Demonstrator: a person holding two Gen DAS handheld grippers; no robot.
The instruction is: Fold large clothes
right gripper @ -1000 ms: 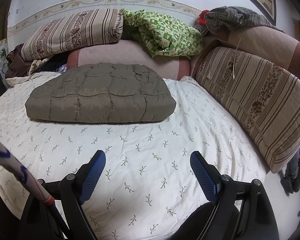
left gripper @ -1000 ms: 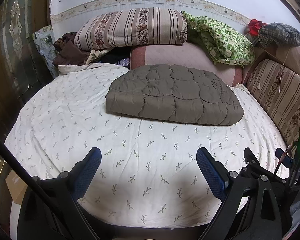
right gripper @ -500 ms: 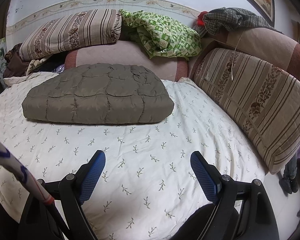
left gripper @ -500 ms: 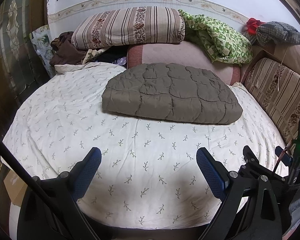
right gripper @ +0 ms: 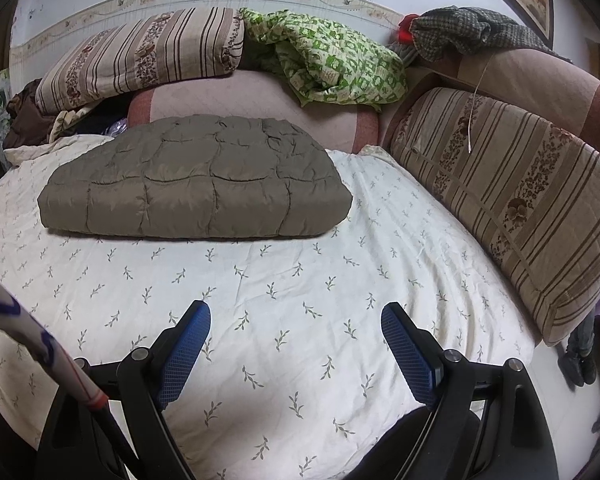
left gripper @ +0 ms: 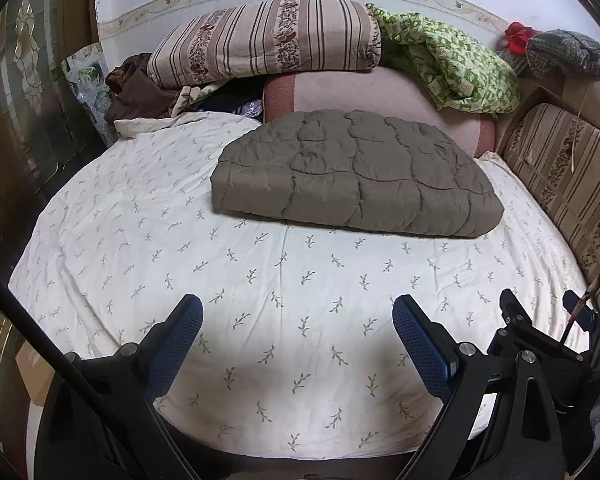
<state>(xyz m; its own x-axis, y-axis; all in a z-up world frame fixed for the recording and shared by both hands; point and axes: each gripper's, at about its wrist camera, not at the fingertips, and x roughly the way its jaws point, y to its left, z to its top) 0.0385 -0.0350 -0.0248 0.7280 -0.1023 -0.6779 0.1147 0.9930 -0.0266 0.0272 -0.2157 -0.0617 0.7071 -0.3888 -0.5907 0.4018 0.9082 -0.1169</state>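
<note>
A grey-brown quilted padded garment (left gripper: 352, 176) lies folded into a flat rectangle on the bed's white leaf-print sheet (left gripper: 180, 248), toward the far side. It also shows in the right wrist view (right gripper: 196, 184). My left gripper (left gripper: 298, 312) is open and empty, above the near part of the sheet, well short of the garment. My right gripper (right gripper: 296, 318) is open and empty too, likewise over the near sheet and apart from the garment.
Behind the garment are a pink bolster (left gripper: 364, 92), a striped folded quilt (left gripper: 268, 40), a green patterned blanket (left gripper: 460, 68) and dark clothes (left gripper: 136, 92). A striped cushion (right gripper: 520, 200) lines the bed's right side. A wooden door (left gripper: 20, 80) stands at the left.
Both grippers have pulled back and risen slightly from the bed; the garment lies unmoved. Both stay open.
</note>
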